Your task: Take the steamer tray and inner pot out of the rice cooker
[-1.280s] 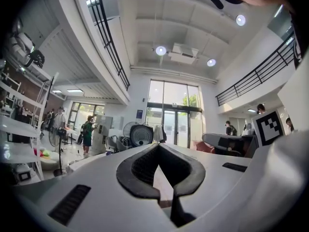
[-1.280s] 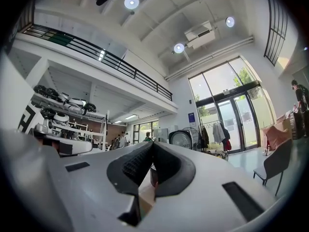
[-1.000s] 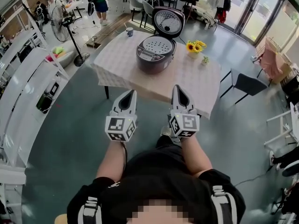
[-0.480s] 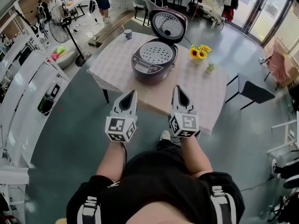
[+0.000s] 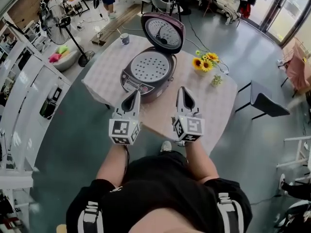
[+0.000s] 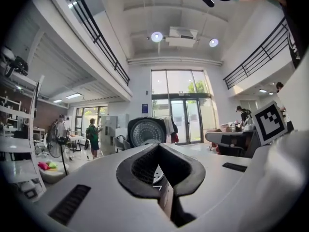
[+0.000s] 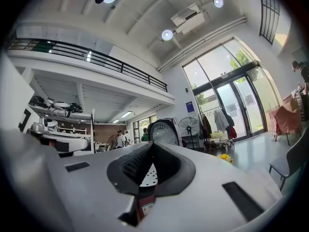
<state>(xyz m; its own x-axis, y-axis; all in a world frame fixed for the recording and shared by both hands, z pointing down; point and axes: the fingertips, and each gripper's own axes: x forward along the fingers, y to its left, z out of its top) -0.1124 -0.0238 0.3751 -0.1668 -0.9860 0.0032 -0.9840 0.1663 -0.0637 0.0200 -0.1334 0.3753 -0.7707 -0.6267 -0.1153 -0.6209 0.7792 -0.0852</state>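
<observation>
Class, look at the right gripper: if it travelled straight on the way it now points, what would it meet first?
Most likely the rice cooker. The right gripper, jaws shut, lines up with its front wall, just under the steamer tray. Depth is unclear, so it might catch the rim instead.

Sunflowers (image 5: 203,62) and a mug (image 5: 125,38) stand well apart on the table (image 5: 217,102); a fan (image 5: 50,22) stands nearby.

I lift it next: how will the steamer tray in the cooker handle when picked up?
The steamer tray looks like thin, perforated metal: probably light and stiff. It sits low inside the cooker, so its rim may be hard to pinch.
</observation>
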